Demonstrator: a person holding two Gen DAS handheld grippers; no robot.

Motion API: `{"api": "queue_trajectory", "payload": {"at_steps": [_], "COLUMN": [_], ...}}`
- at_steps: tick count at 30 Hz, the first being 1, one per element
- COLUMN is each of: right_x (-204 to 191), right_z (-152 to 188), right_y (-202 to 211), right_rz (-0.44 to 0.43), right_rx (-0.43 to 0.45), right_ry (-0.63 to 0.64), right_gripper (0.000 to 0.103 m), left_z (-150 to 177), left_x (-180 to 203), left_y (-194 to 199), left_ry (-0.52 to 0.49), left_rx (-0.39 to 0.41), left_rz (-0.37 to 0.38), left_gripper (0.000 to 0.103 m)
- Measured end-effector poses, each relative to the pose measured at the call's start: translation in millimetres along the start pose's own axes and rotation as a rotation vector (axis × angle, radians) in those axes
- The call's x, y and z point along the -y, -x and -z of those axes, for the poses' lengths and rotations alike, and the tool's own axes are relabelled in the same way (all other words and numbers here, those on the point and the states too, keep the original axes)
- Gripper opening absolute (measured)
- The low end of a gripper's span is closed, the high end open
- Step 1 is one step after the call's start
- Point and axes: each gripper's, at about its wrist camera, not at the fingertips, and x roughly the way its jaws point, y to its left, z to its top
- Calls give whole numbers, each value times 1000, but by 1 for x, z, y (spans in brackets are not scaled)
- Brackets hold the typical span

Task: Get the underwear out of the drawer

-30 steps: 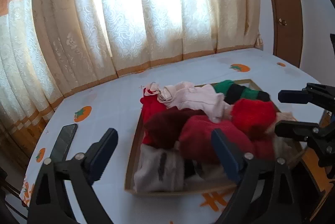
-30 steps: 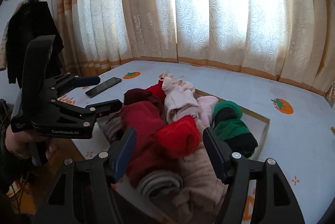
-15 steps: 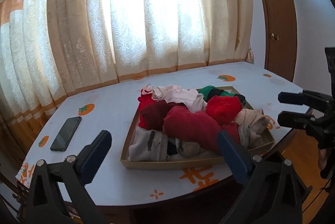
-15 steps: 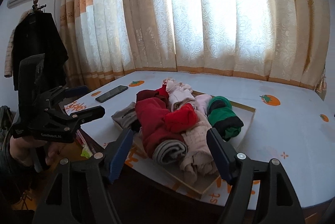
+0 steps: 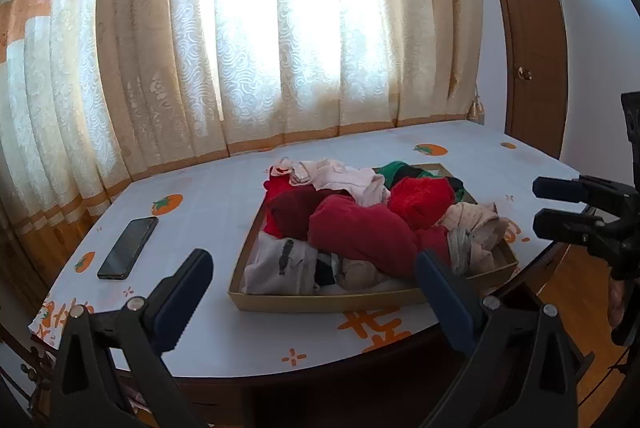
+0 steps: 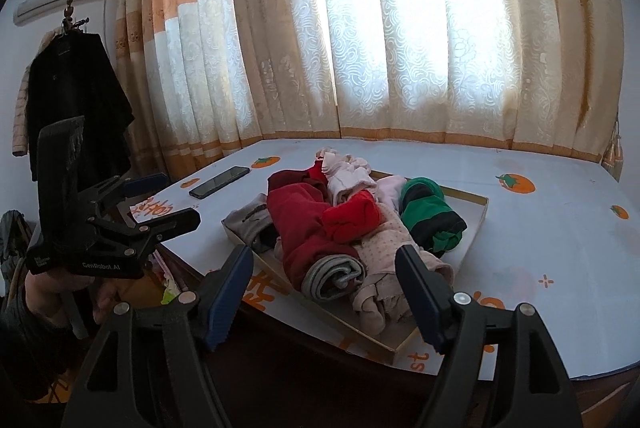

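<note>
A shallow tan drawer [image 5: 320,298] lies on the table, heaped with rolled and crumpled underwear. On top are a dark red piece [image 5: 360,232], a bright red one [image 5: 420,195], a pale pink one [image 5: 340,177] and a green-and-black roll [image 6: 432,216]. A grey roll [image 6: 334,274] lies at the near corner. My left gripper [image 5: 312,264] is open and empty, held back off the table's edge in front of the drawer. My right gripper [image 6: 324,256] is also open and empty, off the drawer's other near side. Each shows in the other's view: right gripper [image 5: 538,204], left gripper [image 6: 176,199].
The table [image 5: 200,195] wears a white cloth printed with orange fruit. A black phone [image 5: 128,248] lies left of the drawer. Curtains hang behind the table. A brown door [image 5: 528,47] is at the right, a dark coat [image 6: 76,99] at the left. A hand [image 6: 52,280] holds the left gripper.
Both grippers have drawn back from right over the pile to beyond the table's edge, so the whole drawer shows. Both pairs of jaws stand a little wider. The clothes have not moved.
</note>
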Motion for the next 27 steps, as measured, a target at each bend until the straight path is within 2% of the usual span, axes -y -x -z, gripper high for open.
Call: {"api": "queue_trajectory", "payload": {"at_steps": [13, 27], "right_x": [-2, 2], "right_z": [3, -2], "right_y": [-1, 7], "right_rz": [-3, 8], "right_rx": [-1, 25], "right_ry": [2, 2], "right_gripper": [76, 76], "left_z": [-1, -8], "left_x": [0, 1], "left_y": [-4, -2], "left_ry": [3, 12], "left_rx": [-31, -31], "left_rz": [6, 2], "left_gripper": [102, 103]}}
